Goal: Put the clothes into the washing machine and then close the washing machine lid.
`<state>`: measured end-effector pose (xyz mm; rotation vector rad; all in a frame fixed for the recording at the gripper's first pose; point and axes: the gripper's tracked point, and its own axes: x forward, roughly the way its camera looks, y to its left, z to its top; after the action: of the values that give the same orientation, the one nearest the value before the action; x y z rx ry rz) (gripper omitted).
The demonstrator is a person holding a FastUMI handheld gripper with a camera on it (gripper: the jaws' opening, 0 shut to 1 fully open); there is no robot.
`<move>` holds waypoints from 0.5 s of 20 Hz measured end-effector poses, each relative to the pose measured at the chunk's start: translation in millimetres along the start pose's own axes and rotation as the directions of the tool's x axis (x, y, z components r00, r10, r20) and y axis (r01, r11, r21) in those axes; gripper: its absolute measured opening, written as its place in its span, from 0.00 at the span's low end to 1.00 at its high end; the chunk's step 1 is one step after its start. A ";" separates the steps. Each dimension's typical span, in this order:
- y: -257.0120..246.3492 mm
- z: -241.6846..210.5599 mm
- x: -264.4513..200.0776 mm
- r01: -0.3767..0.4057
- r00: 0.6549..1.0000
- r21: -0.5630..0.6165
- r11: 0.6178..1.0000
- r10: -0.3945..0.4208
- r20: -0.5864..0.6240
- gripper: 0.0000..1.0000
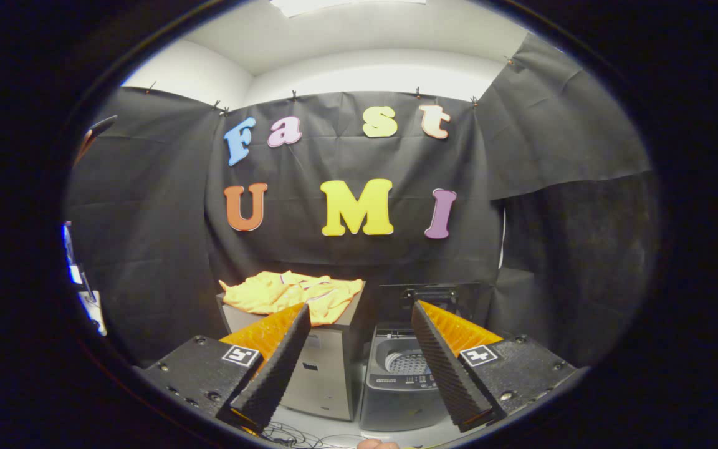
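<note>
Tongs (359, 368) sit wide apart w/ nothing between the fingers, held up in the air and aimed fwd at the booth's back wall. Left finger (275, 368) and right finger (446, 368) both slope inward; each mount block carries a small square marker on top.

Just below the fingers, a tangle of thin cables (296, 434) lies on the pale floor, and a bit of a person's hand (376, 444) peeks in at the very bottom.

Beyond the fingers, between them, stands a small top-load washing machine (399, 386), grey body. Its lid (430, 293) is up, standing approx upright at the back, and the perforated drum (407, 363) is visible inside; can't tell if anything is in it.

Just beside the washer, on its left, is a grey box-like cabinet (321, 374), serving as a worktop. On its top lies a crumpled yellow garment (293, 294) w/ thin pale trim, spread over most of the top surface and hanging slightly over the front edge. Left fingertip overlaps it in view but is well short of it, not touching.
</note>
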<state>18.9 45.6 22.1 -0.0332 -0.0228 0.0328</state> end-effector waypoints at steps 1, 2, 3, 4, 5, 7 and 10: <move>2.6 1.4 1.5 -0.007 1.000 -0.006 1.000 0.007 -0.001 1.00; 4.4 4.3 4.4 -0.010 1.000 -0.013 1.000 0.010 0.002 1.00; 6.7 6.8 7.7 -0.012 1.000 -0.018 1.000 0.012 0.005 1.00; 9.4 8.9 10.7 -0.017 1.000 -0.022 1.000 0.017 0.000 1.00; 11.8 10.1 14.1 -0.019 1.000 -0.026 0.999 0.019 -0.004 1.00; 14.2 14.7 24.0 -0.024 1.000 -0.024 0.999 0.023 -0.015 1.00; 20.4 27.8 50.3 -0.051 0.998 -0.014 0.999 0.051 -0.024 1.00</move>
<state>67.8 68.6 50.3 -0.0492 0.0012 0.0832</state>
